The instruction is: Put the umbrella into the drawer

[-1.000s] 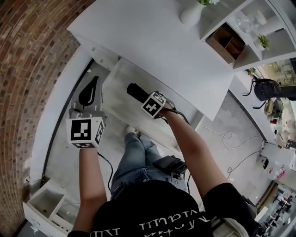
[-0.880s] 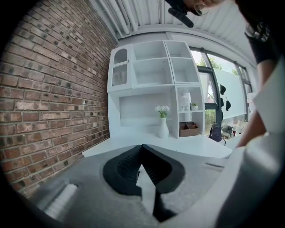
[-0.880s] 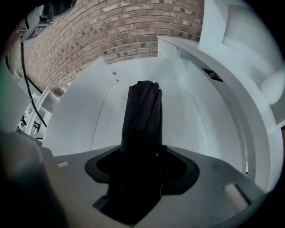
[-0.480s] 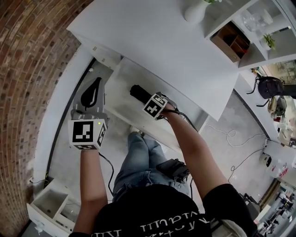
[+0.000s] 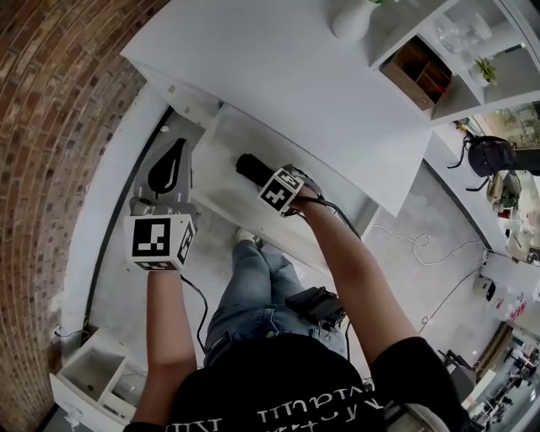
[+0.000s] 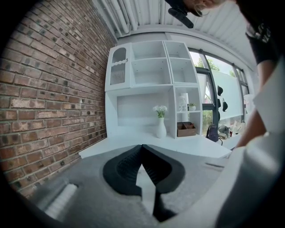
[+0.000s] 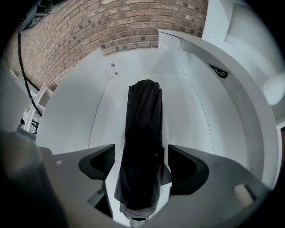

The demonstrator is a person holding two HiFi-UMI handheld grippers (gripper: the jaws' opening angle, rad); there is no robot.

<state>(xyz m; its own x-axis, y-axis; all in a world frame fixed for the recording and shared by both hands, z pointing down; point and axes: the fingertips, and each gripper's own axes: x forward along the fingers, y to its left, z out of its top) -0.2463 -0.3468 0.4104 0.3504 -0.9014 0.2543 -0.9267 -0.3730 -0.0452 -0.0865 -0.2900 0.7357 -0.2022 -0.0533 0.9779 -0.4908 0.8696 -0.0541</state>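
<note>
Head view, umbrella [image 5: 251, 167] in drawer [image 5: 226, 148], vase [image 5: 349, 20] nearby

Layout as I see it: the umbrella [image 7: 142, 133] lies in the drawer [image 5: 221, 198], between the opening jaws of my right gripper [image 7: 141, 171]. The drawer projects near of the tabletop [image 5: 295, 76]. My left gripper [image 5: 166, 169] sits left of the drawer. On the tabletop's far side stands a vase [image 5: 350, 21], with shelves [image 5: 439, 76] to its right.

Left claw [image 6: 142, 149] closed; right claw [image 7: 140, 163] opening, umbrella [image 7: 143, 116] seemingly loose between.
</note>
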